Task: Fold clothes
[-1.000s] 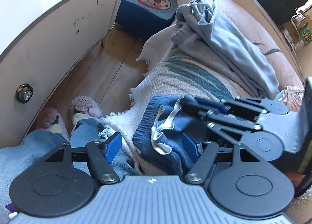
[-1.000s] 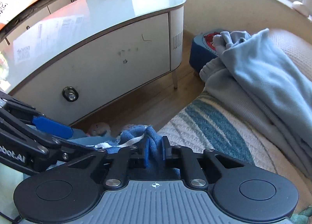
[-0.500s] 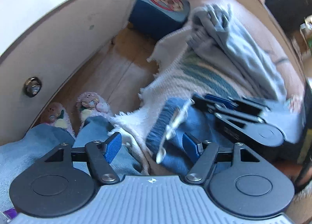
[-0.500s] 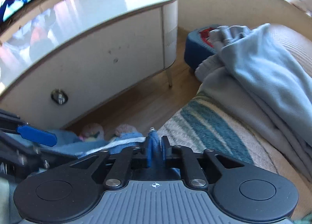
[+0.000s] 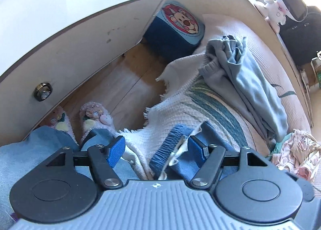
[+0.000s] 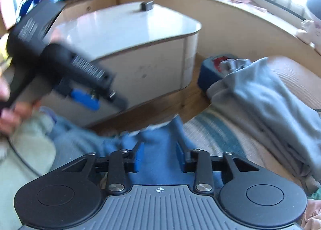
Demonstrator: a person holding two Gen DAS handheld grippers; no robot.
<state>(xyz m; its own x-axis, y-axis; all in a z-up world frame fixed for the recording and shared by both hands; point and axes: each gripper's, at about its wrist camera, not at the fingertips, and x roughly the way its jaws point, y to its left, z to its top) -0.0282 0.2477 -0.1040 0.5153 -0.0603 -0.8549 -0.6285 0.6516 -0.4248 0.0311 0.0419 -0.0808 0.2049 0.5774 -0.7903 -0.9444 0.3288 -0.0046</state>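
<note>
A dark blue garment (image 5: 170,141) with a ribbed waistband and a white drawstring lies bunched on the striped blanket (image 5: 202,109). My left gripper (image 5: 156,150) stands open over it; the waistband is near the right pad and the left pad is free. In the right wrist view the same blue garment (image 6: 158,139) lies between and under my right gripper (image 6: 159,156). Its jaws are opening and the pads stand clear of the cloth. One blue pad (image 6: 84,99) of the left gripper shows blurred at the left, a hand (image 6: 8,113) on its handle.
A grey-blue pile of clothes (image 5: 250,81) lies further along the blanket, with a pink patterned garment (image 5: 297,153) at the right. A white cabinet (image 6: 140,49) stands close across a strip of wooden floor. A blue stool (image 5: 176,27), fluffy slippers (image 5: 94,113) and the person's blue trouser legs (image 5: 40,149) are nearby.
The right gripper, pinched on a fold of the blue garment, has opened, let it go and lifted back out of the left wrist view. The left gripper rolled slightly.
</note>
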